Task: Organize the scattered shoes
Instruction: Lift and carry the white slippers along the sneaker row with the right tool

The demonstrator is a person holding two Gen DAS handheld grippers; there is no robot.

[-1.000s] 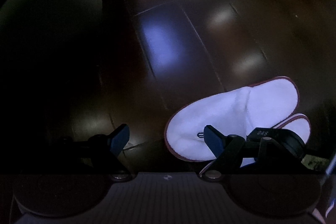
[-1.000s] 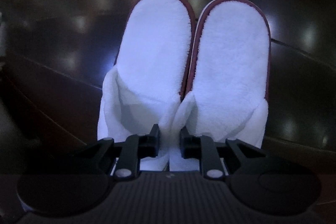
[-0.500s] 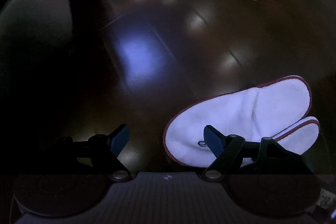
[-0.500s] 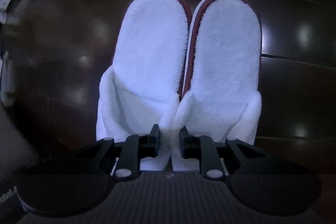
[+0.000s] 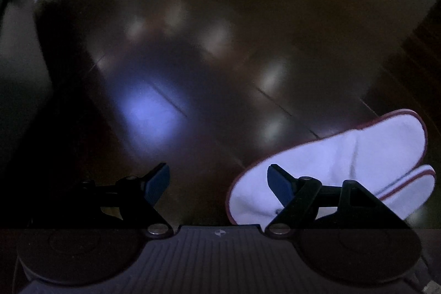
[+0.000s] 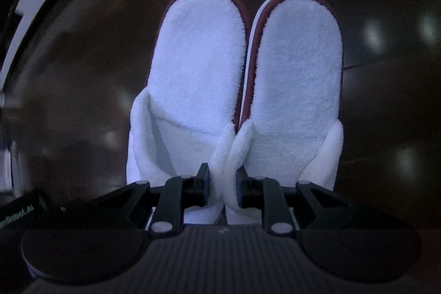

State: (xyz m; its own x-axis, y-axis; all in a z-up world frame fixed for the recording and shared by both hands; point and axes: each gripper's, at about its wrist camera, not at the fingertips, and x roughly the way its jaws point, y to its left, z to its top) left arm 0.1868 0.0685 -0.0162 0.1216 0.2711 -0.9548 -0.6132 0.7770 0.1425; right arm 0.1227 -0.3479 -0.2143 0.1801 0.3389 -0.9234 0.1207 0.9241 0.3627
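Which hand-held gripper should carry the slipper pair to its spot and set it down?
Right. The right hand-held gripper is already pinched on the touching inner edges of both white slippers, held together. The left hand-held gripper is open and holds nothing, over bare floor.

In the right wrist view, two slippers sit side by side, the left slipper [image 6: 197,79] touching the right slipper [image 6: 296,79] along their inner edges, with the floor [image 6: 386,106] behind them. The right hand-held gripper [image 6: 222,185] sits before them, pinching their adjoining inner edges. In the left wrist view, the pair lies to the right of the left hand-held gripper [image 5: 217,181].
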